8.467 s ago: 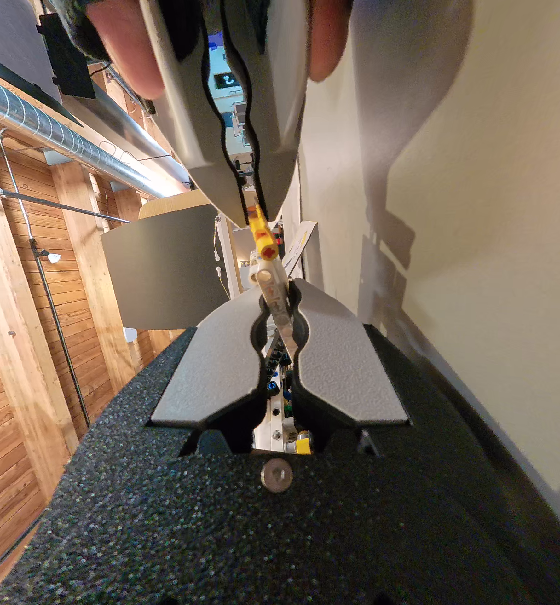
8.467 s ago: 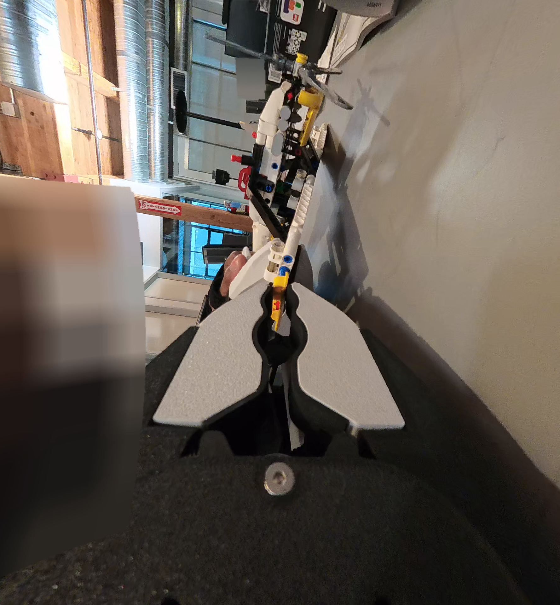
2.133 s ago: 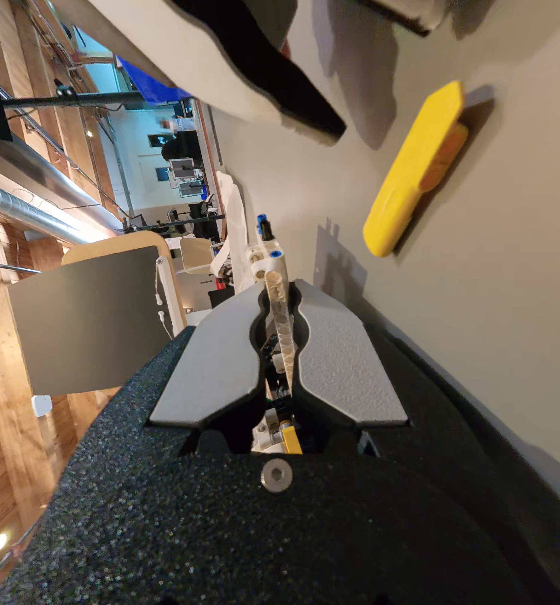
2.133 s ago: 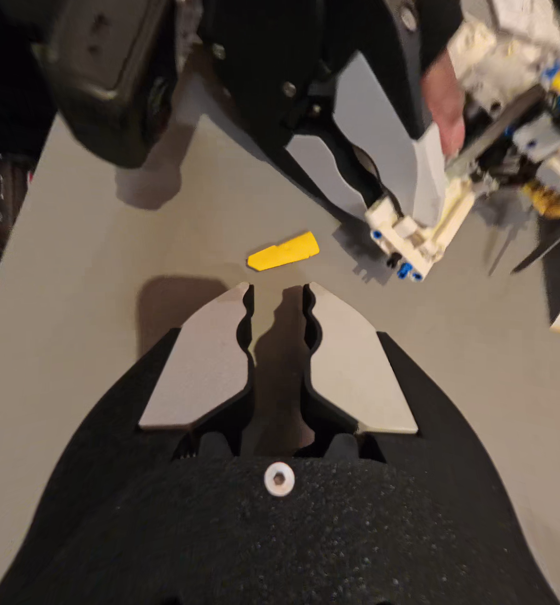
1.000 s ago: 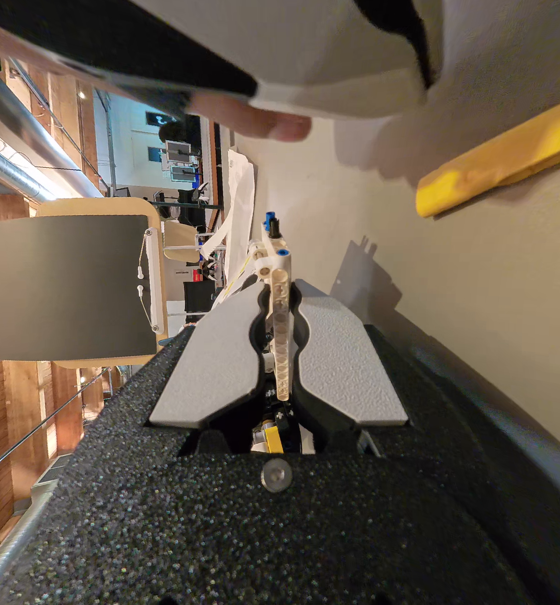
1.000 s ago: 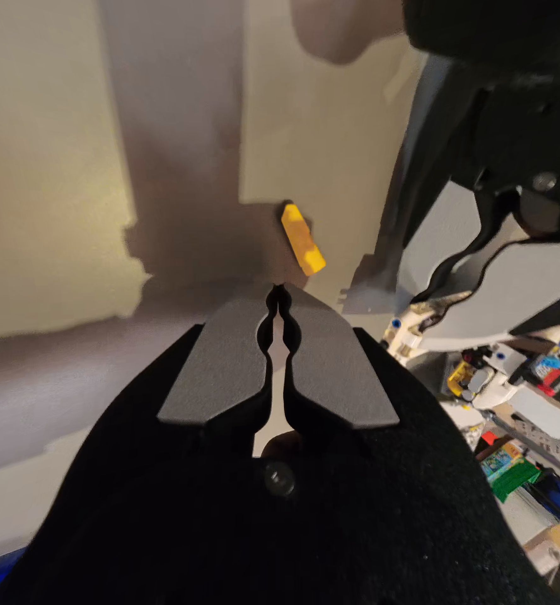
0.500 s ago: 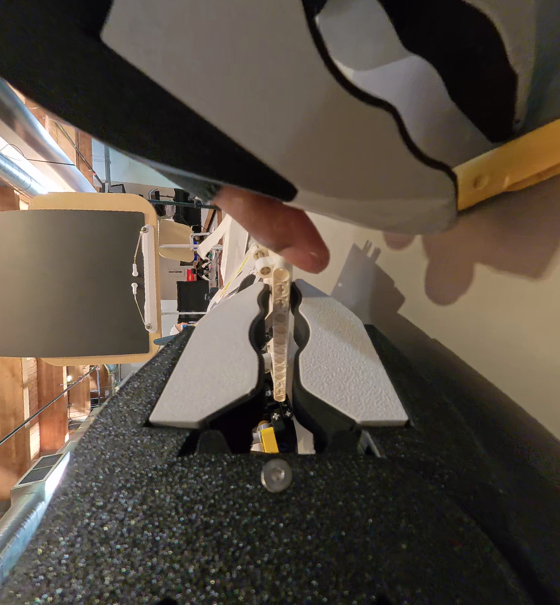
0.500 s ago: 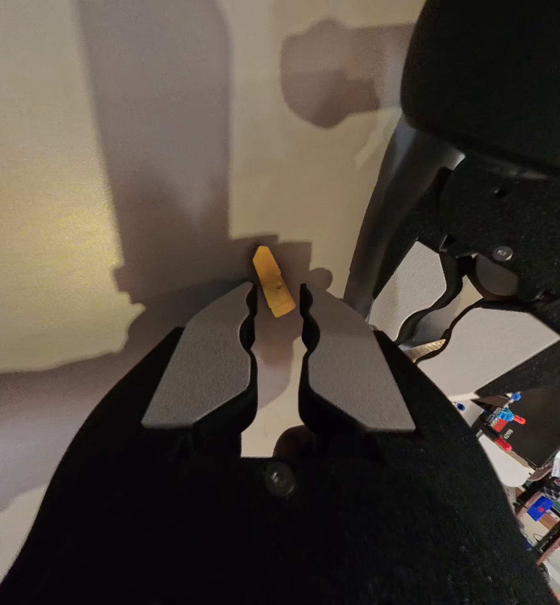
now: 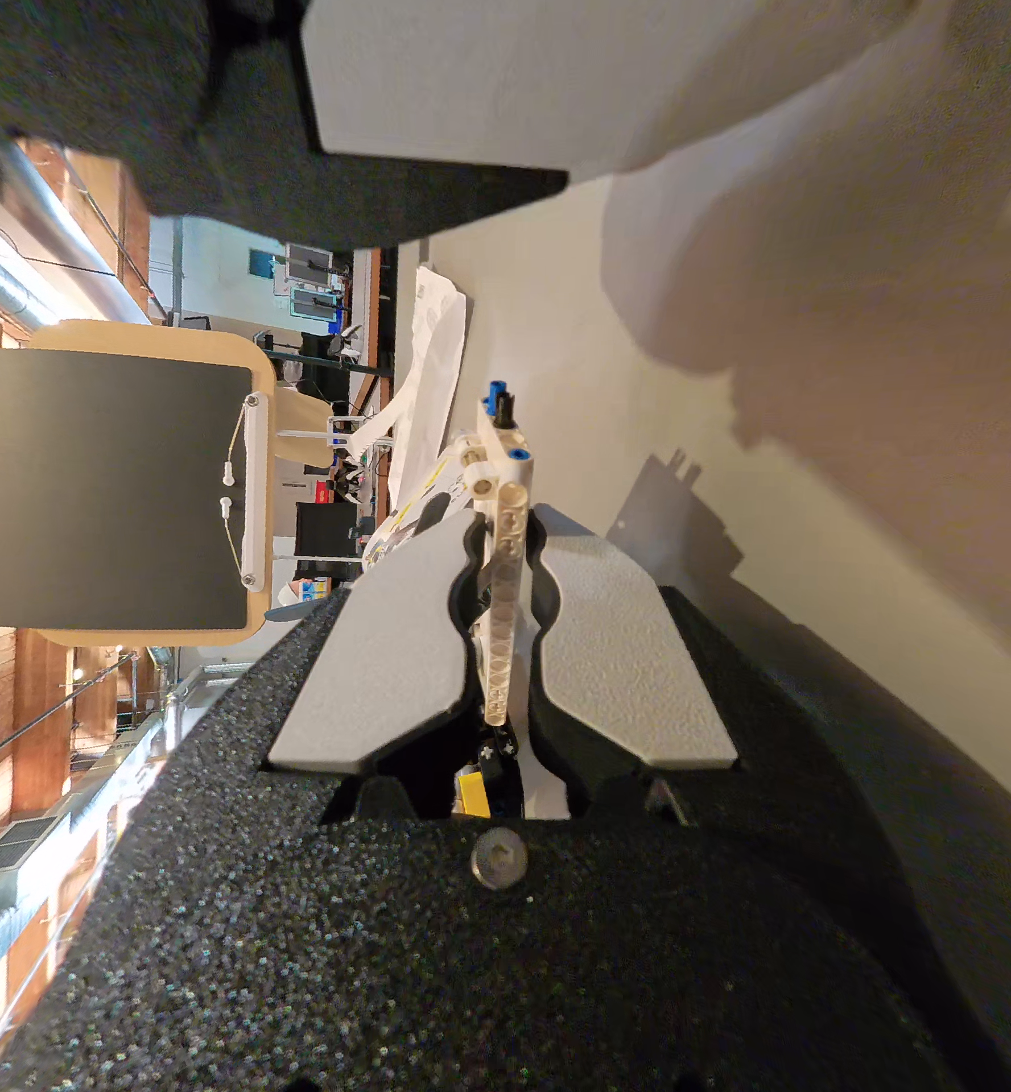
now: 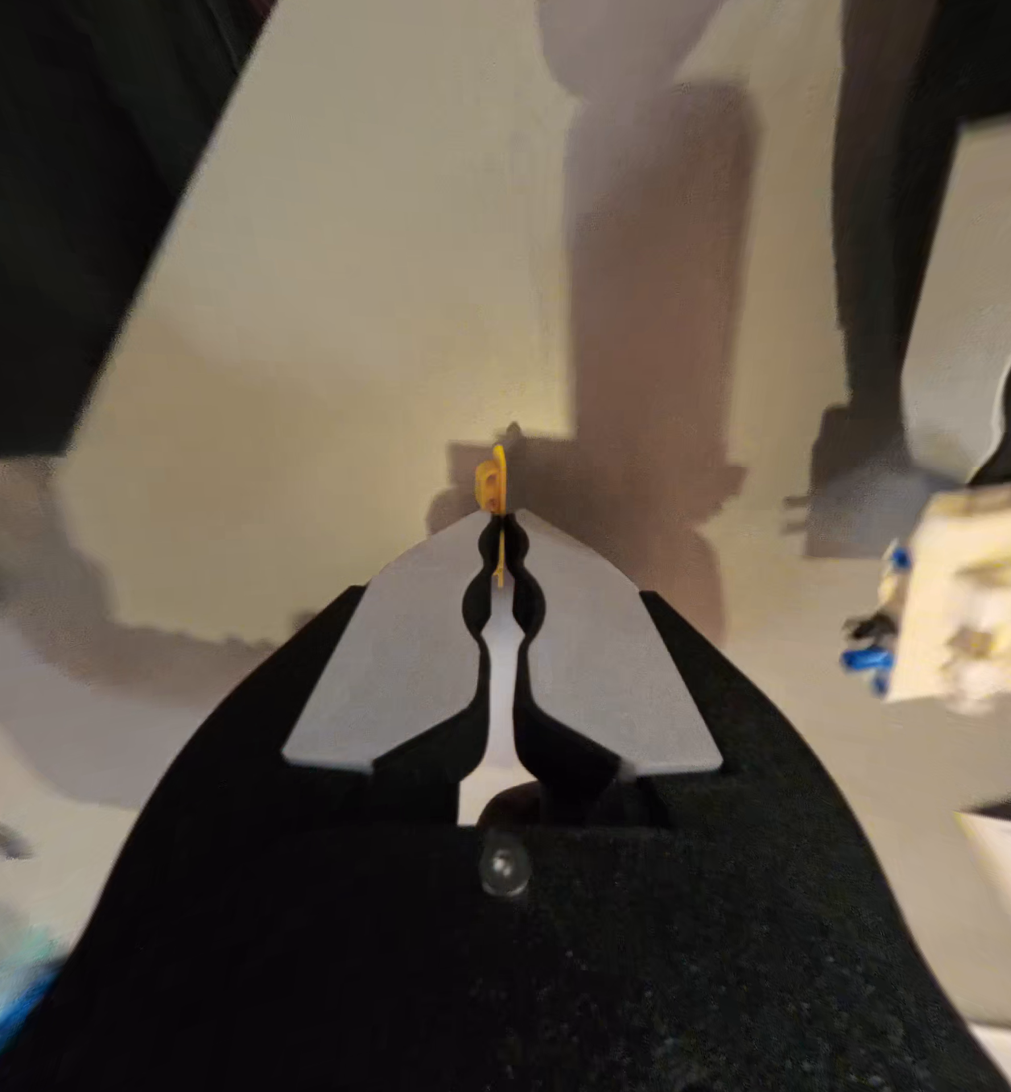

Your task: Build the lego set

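Gripping, left: the left gripper has its fingers drawn narrow on a white perforated beam, both dark pads pressed against the beam's flat sides.
Beam's place: it runs lengthwise down the slot between the fingers, its rounded end poking out past the tips, where it joins a white brick assembly with blue pins (a yellow brick shows deep in the slot, near the gripper's body).
Gripping, right: the right gripper is closed at the tips on a thin yellow piece, pads squeezing its edge.
Yellow piece's place: most of it stands out beyond the fingertips, edge-on, above the pale table; a sliver runs back between the pads.
Nearby, right view: a blurred white brick model with blue pins sits off to the right, well apart from the yellow piece.
Nearby, left view: the other gripper's pale finger plate and black body fill the top (fingertips out of frame); a sheet of paper lies on the table beyond.
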Demonstrator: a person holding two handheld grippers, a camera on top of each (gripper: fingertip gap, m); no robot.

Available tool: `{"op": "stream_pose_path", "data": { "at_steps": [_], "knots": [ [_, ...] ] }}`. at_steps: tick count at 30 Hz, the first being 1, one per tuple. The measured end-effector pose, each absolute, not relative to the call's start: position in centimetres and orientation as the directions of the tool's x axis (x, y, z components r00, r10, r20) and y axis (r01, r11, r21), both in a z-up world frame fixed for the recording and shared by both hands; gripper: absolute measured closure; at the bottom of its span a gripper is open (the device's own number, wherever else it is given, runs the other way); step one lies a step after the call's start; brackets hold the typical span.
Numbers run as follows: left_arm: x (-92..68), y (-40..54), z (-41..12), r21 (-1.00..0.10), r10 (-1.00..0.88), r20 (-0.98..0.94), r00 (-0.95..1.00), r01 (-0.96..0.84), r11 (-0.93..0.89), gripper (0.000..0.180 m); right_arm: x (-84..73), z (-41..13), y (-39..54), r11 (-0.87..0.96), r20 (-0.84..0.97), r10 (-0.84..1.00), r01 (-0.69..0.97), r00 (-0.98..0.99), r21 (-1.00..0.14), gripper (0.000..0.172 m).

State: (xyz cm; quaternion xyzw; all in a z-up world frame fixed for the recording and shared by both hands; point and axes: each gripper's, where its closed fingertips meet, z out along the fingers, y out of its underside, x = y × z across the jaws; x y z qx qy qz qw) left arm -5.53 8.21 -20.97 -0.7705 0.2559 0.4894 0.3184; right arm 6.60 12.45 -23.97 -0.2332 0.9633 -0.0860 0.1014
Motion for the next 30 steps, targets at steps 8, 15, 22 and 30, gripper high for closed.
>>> {"op": "stream_pose_path", "data": {
  "at_steps": [8, 15, 22, 30],
  "knots": [
    [-5.5, 8.1, -20.8, -0.258, -0.071, -0.912, 0.404, -0.699, -0.667, 0.168, 4.9, -24.1, 13.8, 0.939, -0.270, -0.209, -0.116, -0.940, -0.324, 0.171],
    [-5.4, 8.2, -21.1, -0.256, -0.078, -0.909, 0.408, -0.697, -0.669, 0.168, 5.0, -25.4, 14.3, 0.946, -0.126, -0.182, -0.138, -0.975, -0.293, 0.170],
    [-5.3, 8.3, -21.2, -0.250, -0.084, -0.910, 0.405, -0.700, -0.670, 0.168, 5.3, -25.2, 14.5, 0.946, -0.102, -0.167, -0.130, -0.981, -0.296, 0.165],
    [-5.3, 8.3, -21.3, -0.247, -0.089, -0.910, 0.405, -0.700, -0.670, 0.167, 5.3, -24.8, 13.9, 0.928, -0.166, -0.152, -0.082, -0.974, -0.365, 0.161]
  ]
}}
